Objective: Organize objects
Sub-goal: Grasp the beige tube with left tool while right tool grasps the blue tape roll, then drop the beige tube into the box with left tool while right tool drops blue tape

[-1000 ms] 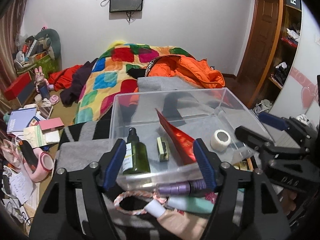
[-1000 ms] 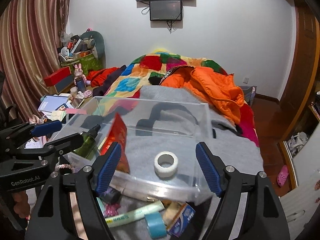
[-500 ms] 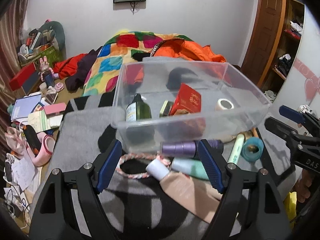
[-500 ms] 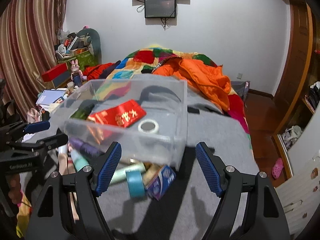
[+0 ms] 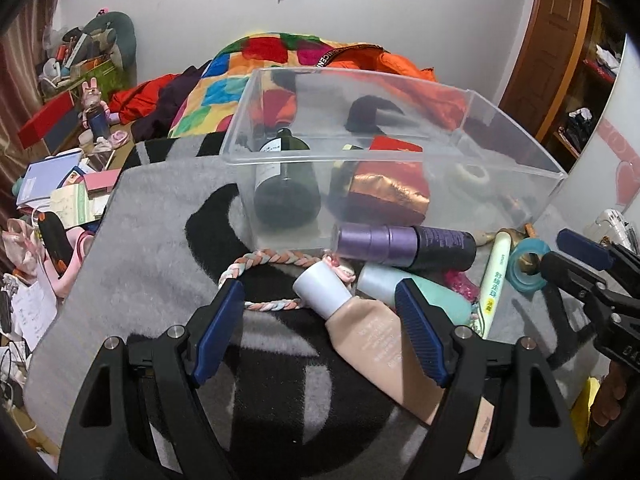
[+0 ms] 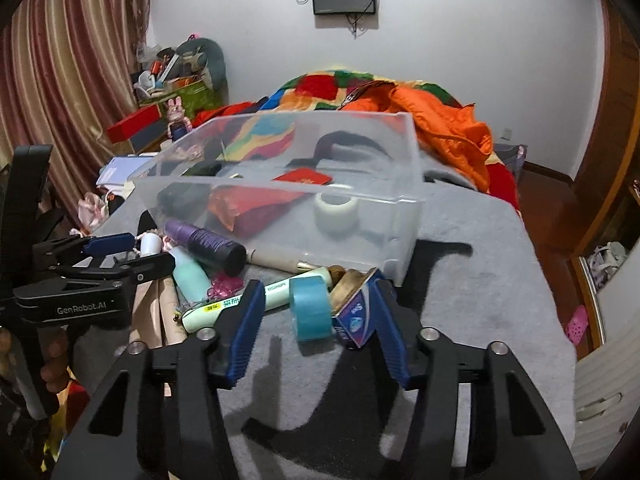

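Observation:
A clear plastic bin (image 5: 516, 160) (image 6: 404, 200) stands on a grey blanket and holds a dark green bottle (image 5: 286, 184), a red packet (image 5: 384, 188) and a white tape roll (image 6: 336, 210). Loose items lie in front of it. My left gripper (image 5: 320, 312) (image 6: 136, 254) is open, low over a beige tube with a white cap (image 5: 320, 292), next to a purple bottle (image 5: 404, 246) and a teal bottle (image 5: 420, 296). My right gripper (image 6: 316, 312) (image 5: 576, 256) is closing, with a blue tape roll (image 6: 310, 308) (image 5: 528, 264) and a small blue box (image 6: 356, 316) between its jaws.
A braided band (image 5: 272, 260) and a pale green tube (image 6: 240, 300) lie among the loose items. Behind the bin lie a patchwork quilt (image 6: 320, 88) and an orange jacket (image 6: 444, 120). Papers and boxes (image 5: 52, 184) crowd the floor at left. A wooden shelf (image 5: 592, 60) stands at right.
Both grippers have come down toward the loose items in front of the bin. The right jaws have narrowed around the blue tape roll and blue box. The left jaws stay wide.

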A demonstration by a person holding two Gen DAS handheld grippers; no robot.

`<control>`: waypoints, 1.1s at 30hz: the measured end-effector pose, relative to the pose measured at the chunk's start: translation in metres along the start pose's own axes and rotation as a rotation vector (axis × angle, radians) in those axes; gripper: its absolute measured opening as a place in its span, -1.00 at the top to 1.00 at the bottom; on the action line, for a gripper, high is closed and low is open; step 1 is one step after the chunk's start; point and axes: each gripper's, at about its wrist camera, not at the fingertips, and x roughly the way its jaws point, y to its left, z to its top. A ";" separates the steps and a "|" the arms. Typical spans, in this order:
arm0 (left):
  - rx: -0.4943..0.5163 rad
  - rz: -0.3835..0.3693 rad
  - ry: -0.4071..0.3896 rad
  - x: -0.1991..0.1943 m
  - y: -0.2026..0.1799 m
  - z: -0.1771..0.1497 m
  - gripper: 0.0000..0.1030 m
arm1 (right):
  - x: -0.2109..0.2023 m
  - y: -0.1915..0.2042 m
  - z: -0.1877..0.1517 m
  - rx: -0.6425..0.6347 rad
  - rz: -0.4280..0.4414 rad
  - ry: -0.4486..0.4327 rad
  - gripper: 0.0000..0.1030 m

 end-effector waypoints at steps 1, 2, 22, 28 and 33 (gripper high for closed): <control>-0.002 0.000 -0.003 -0.001 0.001 -0.001 -0.51 | 0.002 0.001 0.000 -0.004 0.002 0.005 0.10; -0.004 0.003 -0.006 -0.002 0.003 -0.003 -0.51 | 0.004 0.002 0.000 -0.007 0.007 0.010 0.16; -0.056 -0.073 0.000 -0.017 0.016 -0.018 0.24 | 0.021 0.012 -0.016 -0.016 0.078 0.086 0.48; -0.038 -0.060 -0.005 -0.024 0.012 -0.020 0.55 | 0.018 0.003 -0.017 0.032 0.089 0.078 0.67; 0.001 -0.046 -0.002 -0.030 0.009 -0.022 0.54 | 0.016 0.003 -0.018 0.035 0.088 0.072 0.67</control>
